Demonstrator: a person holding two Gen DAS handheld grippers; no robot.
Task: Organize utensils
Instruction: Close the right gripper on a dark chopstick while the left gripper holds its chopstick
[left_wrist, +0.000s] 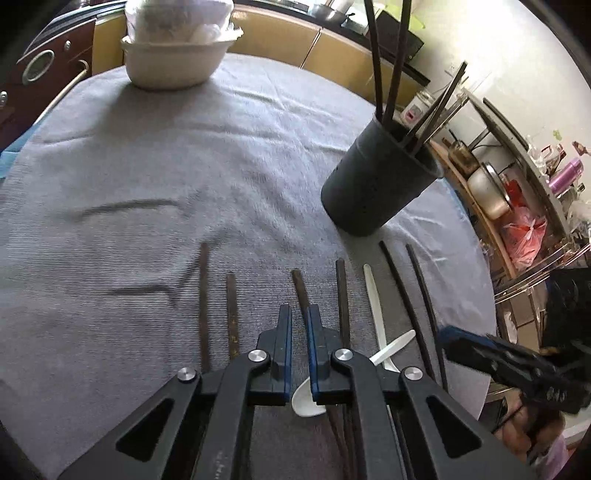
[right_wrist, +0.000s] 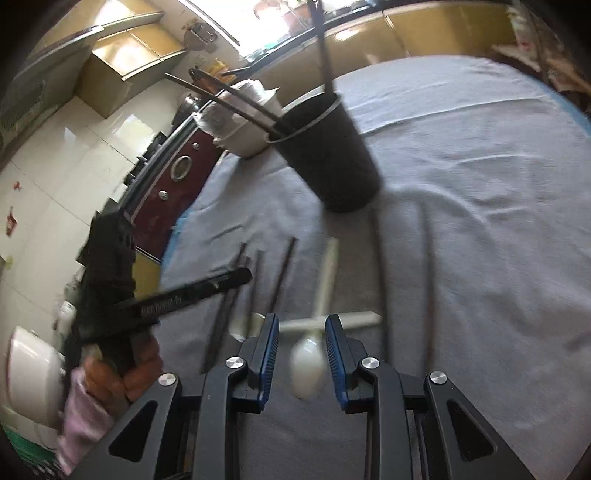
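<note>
The right gripper (right_wrist: 301, 360) had its jaws spread, with a white spoon (right_wrist: 308, 363) lying between them, its handle pointing ahead toward the black cup (right_wrist: 328, 155). The left gripper (left_wrist: 299, 314) pinched a chopstick (left_wrist: 300, 291) on the table (left_wrist: 147, 184)

Grey cloth (left_wrist: 184, 166) covering the table is looking woven, ribbed, matt, lightly creased. Black holder (left_wrist: 380, 181) is showing as matt plastic with small holes; in the right wrist view a shiny metal band (right_wrist: 314, 120) is ringing its rim. Loose chopsticks (left_wrist: 204, 295) are appearing dark, matt, wood-like. White spoons (left_wrist: 376, 310) are looking smooth, slightly glossy. Left gripper (left_wrist: 298, 314) is showing matt black plastic, blue ribbed pads, bright metal pivots.
</note>
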